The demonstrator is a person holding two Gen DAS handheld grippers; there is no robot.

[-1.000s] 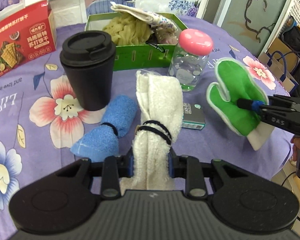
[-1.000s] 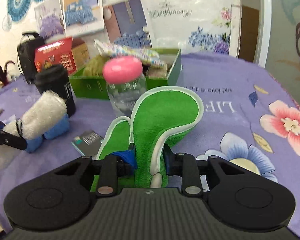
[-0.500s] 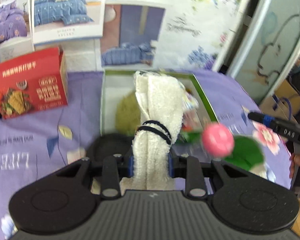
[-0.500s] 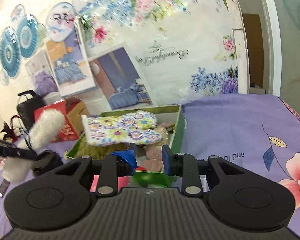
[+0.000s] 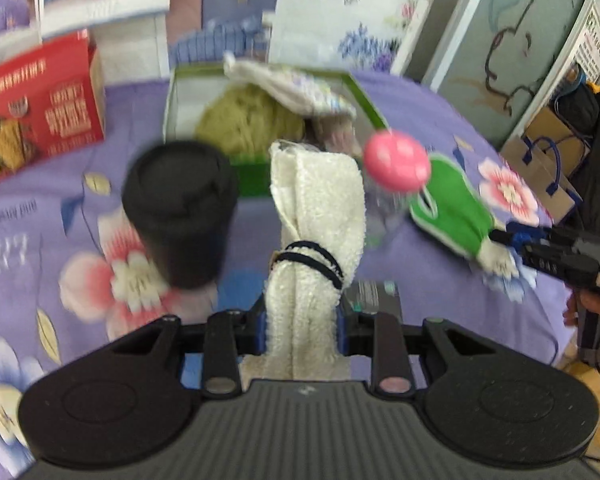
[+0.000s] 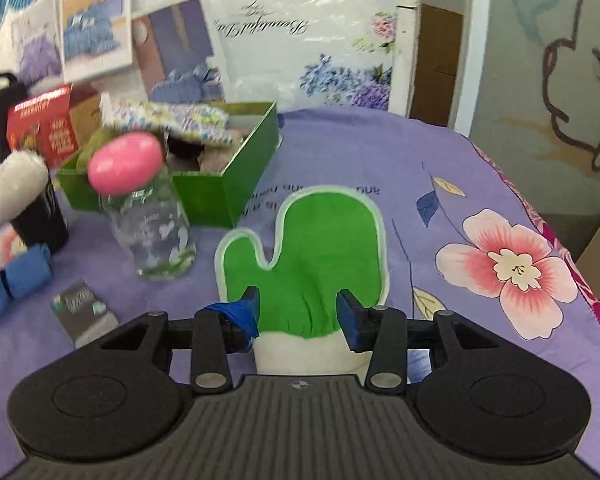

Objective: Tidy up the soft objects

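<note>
White towel roll (image 5: 316,240): fluffy, tied with two dark bands, squeezed between the two fingers of the left gripper (image 5: 300,326), sticking up toward 12 o'clock, off the table.
Left gripper: pressed tight on the bottom end of the white towel roll.
Green mitt (image 6: 308,256): flat on the purple flower cloth (image 6: 480,208), thumb at 9 o'clock, white cuff at 6 o'clock.
Right gripper (image 6: 298,314): fingers spread wide, one on each side of the mitt's cuff end; touching or not, cannot tell.
Green box (image 6: 220,188): at 11 o'clock from the mitt, open on top, with a yellow-green fluffy cloth (image 5: 248,120) and a flower-print mitt (image 6: 172,118) inside.
Glass jar (image 6: 156,224): pink lid (image 6: 126,168), just beside the box's front wall, at 9 o'clock from the mitt.
Black cup (image 5: 180,208): black lid on, at 9 o'clock from the towel roll, blurry.
Blue towel roll (image 6: 14,280): on the cloth near the black cup, tied in the middle.
Small dark packet (image 6: 82,308): flat on the cloth, between the blue roll and the mitt.
Red box (image 5: 36,108): standing far back at 10 o'clock.
</note>
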